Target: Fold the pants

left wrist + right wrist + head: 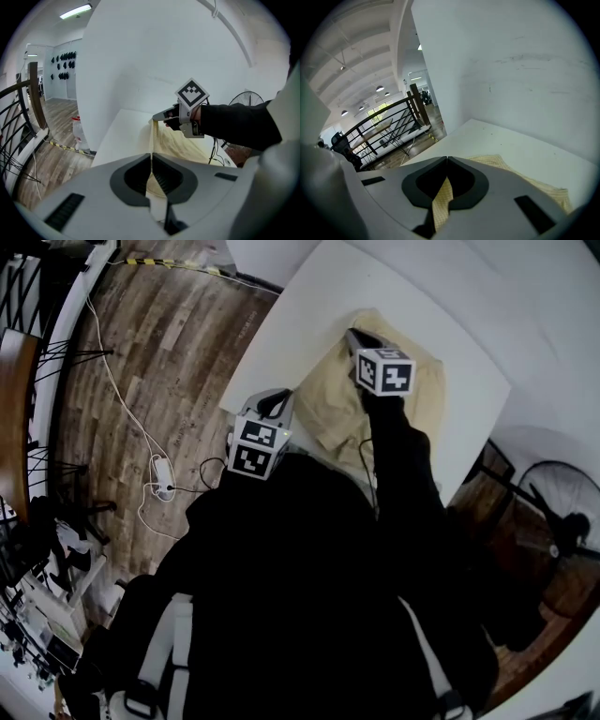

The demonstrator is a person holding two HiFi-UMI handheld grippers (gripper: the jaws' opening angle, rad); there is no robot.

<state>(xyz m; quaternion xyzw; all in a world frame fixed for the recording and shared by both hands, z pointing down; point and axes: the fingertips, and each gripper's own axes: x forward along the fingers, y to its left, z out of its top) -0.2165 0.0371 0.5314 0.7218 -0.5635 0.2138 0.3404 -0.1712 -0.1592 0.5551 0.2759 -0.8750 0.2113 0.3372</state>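
Pale yellow pants (330, 423) spread on table (309, 306), toward its near edge. Left gripper (151, 160) clamped on a raised pants edge above table; right gripper (446, 163) likewise pinching pants cloth.

R gripper (446, 160): jaws together, clamped on strip of pale yellow pants (442, 202); strip hangs down twd 6 o'clock behind tips. More of same fabric lies flat on white table (497, 138) past jaws, spreading from centre twd 4 o'clock, edge rumpled nr frame rim. White wall (525, 70) fills 12–3 o'clock, meets table at back. Black railing (389, 123) at 9 o'clock, wood floor beyond. Ceiling lamps (379, 88) at 10 o'clock.
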